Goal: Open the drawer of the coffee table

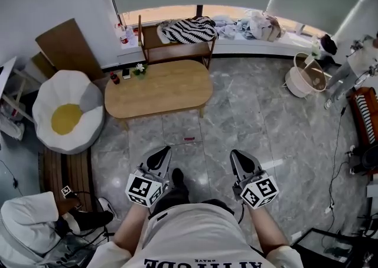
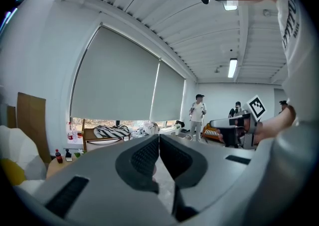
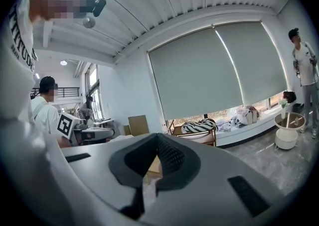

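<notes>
A low oval wooden coffee table (image 1: 158, 88) stands on the grey marble floor, a step or two ahead of me in the head view. No drawer shows from above. My left gripper (image 1: 159, 156) and right gripper (image 1: 241, 157) hang side by side over the floor, well short of the table, both pointing towards it. In the left gripper view the left gripper (image 2: 159, 143) has its jaws meeting at the tips with nothing between them. In the right gripper view the right gripper (image 3: 157, 143) is likewise shut and empty, with a sliver of the table's wood (image 3: 152, 164) behind the jaws.
Small bottles and a plant (image 1: 125, 74) sit on the table's left end. An egg-shaped beanbag (image 1: 65, 110) lies left of it, a wooden bench with a striped cloth (image 1: 177, 39) behind it, a white basket (image 1: 304, 75) at right. A person (image 1: 35, 225) sits at lower left.
</notes>
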Motion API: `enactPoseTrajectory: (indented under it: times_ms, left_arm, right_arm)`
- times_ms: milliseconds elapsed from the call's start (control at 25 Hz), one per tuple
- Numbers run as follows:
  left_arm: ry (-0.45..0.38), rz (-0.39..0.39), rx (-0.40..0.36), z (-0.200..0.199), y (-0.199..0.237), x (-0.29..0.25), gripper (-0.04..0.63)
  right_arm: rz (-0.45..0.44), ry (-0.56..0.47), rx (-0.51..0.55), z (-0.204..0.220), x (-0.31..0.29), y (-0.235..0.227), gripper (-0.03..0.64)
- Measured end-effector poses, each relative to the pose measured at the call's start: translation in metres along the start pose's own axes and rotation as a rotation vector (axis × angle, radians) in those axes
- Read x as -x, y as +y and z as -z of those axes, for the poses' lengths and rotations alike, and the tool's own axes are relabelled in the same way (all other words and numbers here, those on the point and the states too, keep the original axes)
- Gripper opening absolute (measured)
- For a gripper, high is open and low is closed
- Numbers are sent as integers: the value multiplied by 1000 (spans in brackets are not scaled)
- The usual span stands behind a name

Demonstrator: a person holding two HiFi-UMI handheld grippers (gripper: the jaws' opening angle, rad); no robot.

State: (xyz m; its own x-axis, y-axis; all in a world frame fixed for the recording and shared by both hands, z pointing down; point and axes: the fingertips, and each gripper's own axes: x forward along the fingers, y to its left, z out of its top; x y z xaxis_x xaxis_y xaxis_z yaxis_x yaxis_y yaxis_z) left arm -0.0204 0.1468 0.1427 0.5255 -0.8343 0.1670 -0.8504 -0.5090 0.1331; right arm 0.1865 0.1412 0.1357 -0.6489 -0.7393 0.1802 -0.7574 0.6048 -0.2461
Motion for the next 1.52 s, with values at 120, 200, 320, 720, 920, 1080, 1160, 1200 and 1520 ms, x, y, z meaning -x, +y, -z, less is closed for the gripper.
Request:
enactPoseTrajectory:
  times_ms: [120,200,320,720,920,1080,1160,1200,1520]
  left_arm:
    - [4,6,-6,-4,31,-14,20]
    - [5,10,-13,-5,51,-20,20]
    - [11,17,-11,-6,76,-27,20]
    - [18,4,25,-1,133,-44,20]
    - [23,-33,44,2,146,-55,20]
    - [24,-99,49,3,156,-70,20]
    - [18,-135,52,4,158,-79,20]
    - [15,-153,55,5,159,-84,20]
    - [35,-288,92,23,161,-126,20]
  right_arm:
    - [5,5,9,-7,-36,-1,15]
    - [8,10,12,-8,-58,0,14]
    - [14,21,24,-12,-83,4,14]
    - [12,44,26,-18,-134,2,15]
    - [-13,74,27,-17,-154,-9,15]
    - [-54,100,37,-16,-171,-26,15]
    - [-57,112,44,-13,-178,-42,15]
    - [-48,118,43,-10,-182,-53,15]
    - [-140,166,-26,3,-219,-111,14]
